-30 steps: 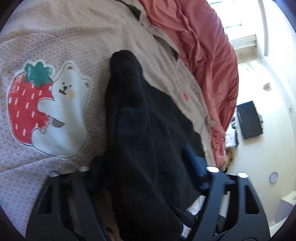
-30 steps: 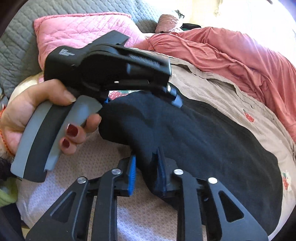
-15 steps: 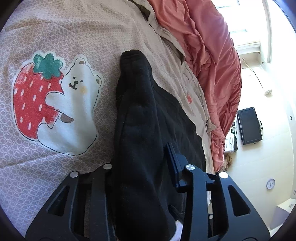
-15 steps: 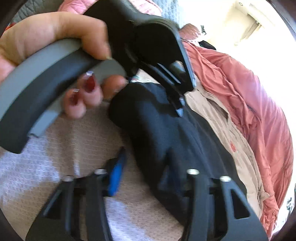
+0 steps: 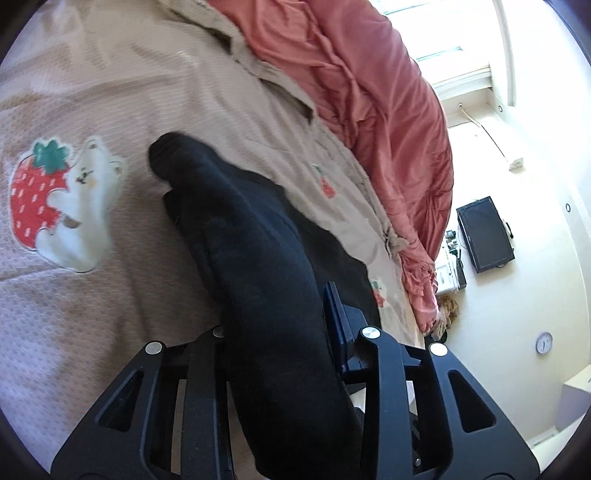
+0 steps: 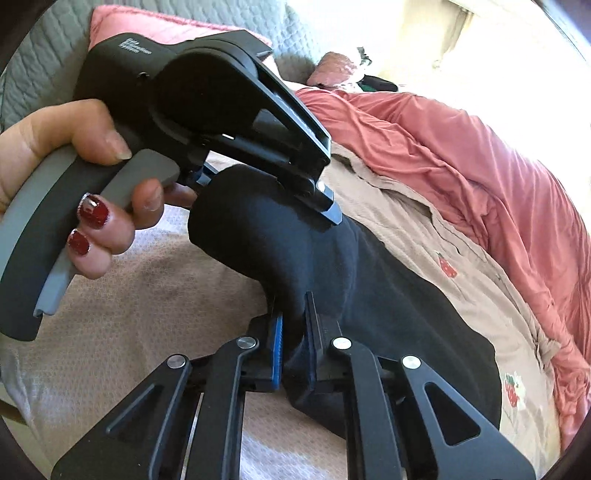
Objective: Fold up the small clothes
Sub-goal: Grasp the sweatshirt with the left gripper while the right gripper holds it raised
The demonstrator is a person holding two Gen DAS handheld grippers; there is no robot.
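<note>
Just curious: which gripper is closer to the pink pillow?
Left. The left gripper, jaws closing on the black garment, sits just before the pink pillow; the right gripper grips the garment's nearer end, farther away.

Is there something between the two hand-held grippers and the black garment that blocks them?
Nothing visible: the black garment sits between the pads of the right hand-held gripper and the closing left hand-held gripper.

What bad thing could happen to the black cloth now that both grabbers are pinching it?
The left hand-held gripper, jaws closing, pinches a thick bunch of the black garment, so layers might slip out. The right hand-held gripper is shut on a thin fold close by; pulling unevenly could bunch it crooked on the strawberry blanket.
</note>
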